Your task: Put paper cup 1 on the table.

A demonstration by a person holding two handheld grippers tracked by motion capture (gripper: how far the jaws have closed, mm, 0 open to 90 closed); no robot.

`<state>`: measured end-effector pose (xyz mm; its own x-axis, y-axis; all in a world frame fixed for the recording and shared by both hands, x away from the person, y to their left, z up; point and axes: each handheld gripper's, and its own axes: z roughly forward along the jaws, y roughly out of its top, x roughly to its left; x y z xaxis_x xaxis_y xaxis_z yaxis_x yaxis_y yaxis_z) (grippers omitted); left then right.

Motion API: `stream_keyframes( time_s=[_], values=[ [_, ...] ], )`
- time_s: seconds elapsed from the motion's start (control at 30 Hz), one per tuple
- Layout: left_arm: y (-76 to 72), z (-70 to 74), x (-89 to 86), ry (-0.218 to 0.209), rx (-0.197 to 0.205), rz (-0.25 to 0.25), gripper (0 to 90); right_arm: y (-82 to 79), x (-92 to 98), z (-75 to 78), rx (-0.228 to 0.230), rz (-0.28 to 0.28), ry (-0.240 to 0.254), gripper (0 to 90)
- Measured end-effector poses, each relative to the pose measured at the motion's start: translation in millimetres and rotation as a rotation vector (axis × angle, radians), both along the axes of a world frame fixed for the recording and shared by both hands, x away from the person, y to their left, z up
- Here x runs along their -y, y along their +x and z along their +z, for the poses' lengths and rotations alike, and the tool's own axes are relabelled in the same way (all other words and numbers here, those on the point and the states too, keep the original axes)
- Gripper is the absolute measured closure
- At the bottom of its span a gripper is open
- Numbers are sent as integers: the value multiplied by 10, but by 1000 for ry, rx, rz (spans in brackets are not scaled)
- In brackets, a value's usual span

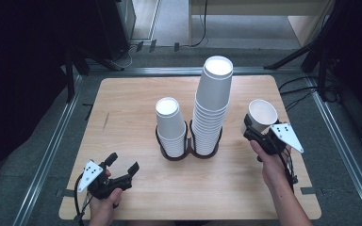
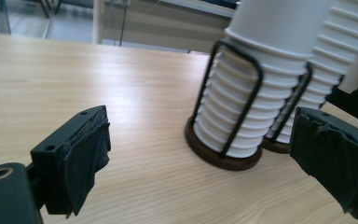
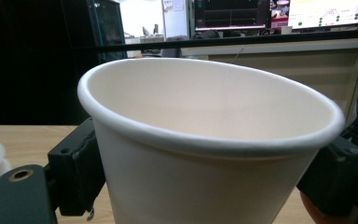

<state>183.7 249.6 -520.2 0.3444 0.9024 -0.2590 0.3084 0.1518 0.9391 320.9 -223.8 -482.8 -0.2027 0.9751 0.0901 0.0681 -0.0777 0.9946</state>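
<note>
On the right side of the table [image 1: 122, 99], the right gripper [image 1: 253, 133] pinches a single white paper cup [image 1: 262, 114] by its lower wall, mouth up and tilted, held just beside the taller stack of cups [image 1: 212, 103]. The high view gives that layout: the tall stack and a shorter stack [image 1: 170, 125] stand side by side near the table's middle, each in a dark wire holder [image 1: 174, 153] on a round base. The left gripper [image 1: 121, 165] is at the near left corner, well apart from the stacks, jaws spread with nothing between them.

The right gripper view brings the held cup [image 3: 205, 154] close: its rolled rim and bare inside show, with a black jaw against its wall on either side. Its base is cut off at the bottom edge. A few rims of a stack show at the far left edge.

The left gripper view looks low across the wood at the two stacks [image 2: 256, 93], whose tops are cut off; the wire loops [image 2: 242, 98] and brown bases show clearly, and the cloth-like padding on both jaws looks frayed.

The table is pale wood grain with rounded corners, standing inside a metal frame on a grey floor. Behind it are dark stands, cables and a light desk; the right gripper view also catches lit monitors [image 3: 279, 11] in the background.
</note>
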Motion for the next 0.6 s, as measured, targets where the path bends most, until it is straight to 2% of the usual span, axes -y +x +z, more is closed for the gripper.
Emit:
stream_keyframes(
  time_s=[0.13, 0.37, 0.47, 0.6],
  values=[
    [28, -35, -93, -3, -12, 31, 54, 164, -24, -62, 5, -16, -45, 140],
    [33, -44, -102, 3, -10, 44, 54, 462, -62, -187, -38, -35, -102, 138],
    [30, -47, -99, 15, -10, 43, 54, 567, -61, -245, -54, -47, -94, 136],
    [30, -59, -97, 15, -14, 43, 54, 672, -41, -326, -77, -100, -96, 131]
  ],
)
